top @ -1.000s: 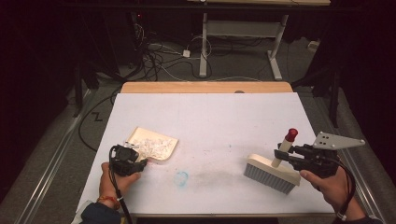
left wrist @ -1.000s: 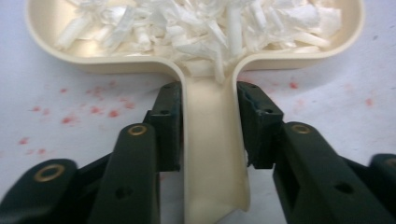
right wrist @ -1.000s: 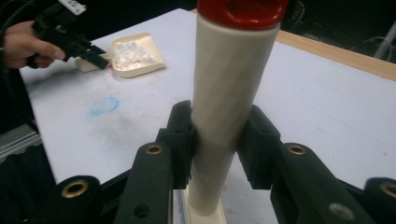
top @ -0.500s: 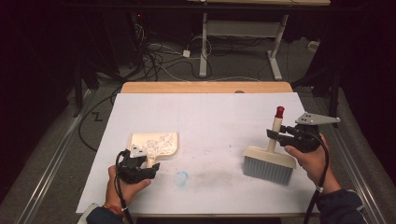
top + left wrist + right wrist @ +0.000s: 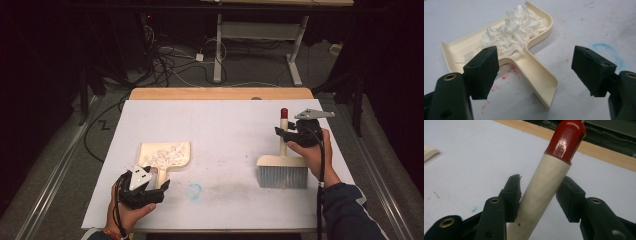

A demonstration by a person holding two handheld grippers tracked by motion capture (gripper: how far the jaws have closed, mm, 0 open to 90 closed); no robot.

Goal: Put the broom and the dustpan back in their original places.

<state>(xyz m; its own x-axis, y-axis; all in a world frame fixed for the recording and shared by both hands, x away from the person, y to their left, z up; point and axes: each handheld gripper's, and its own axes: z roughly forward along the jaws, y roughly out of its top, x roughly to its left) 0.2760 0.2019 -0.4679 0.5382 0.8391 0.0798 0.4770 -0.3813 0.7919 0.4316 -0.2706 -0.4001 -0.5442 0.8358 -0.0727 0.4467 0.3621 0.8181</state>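
Note:
A cream dustpan [image 5: 164, 154] lies flat on the white table, its pan full of white shreds [image 5: 511, 35]. Its handle [image 5: 536, 77] points toward my left gripper [image 5: 159, 181]. That gripper's jaws have just been opening and stand wide either side of the handle without touching it [image 5: 537, 53]. At the right a hand brush [image 5: 281, 170] rests on its grey bristles, its cream handle ending in a red cap [image 5: 567, 140]. My right gripper [image 5: 283, 134] has the handle [image 5: 544, 192] between its jaws, which have just been opening and stand loose around it.
The table's wooden far edge [image 5: 220, 93] runs behind the white sheet. A faint blue ring [image 5: 194, 190] and a grey smudge mark the sheet between the two hands. Cables [image 5: 175, 55] and desk legs [image 5: 295, 55] lie on the floor beyond.
The right hand carried the brush up and left in the picture and squared it; its jaws opened. The left jaws opened off the dustpan handle, and the dustpan now lies straight.

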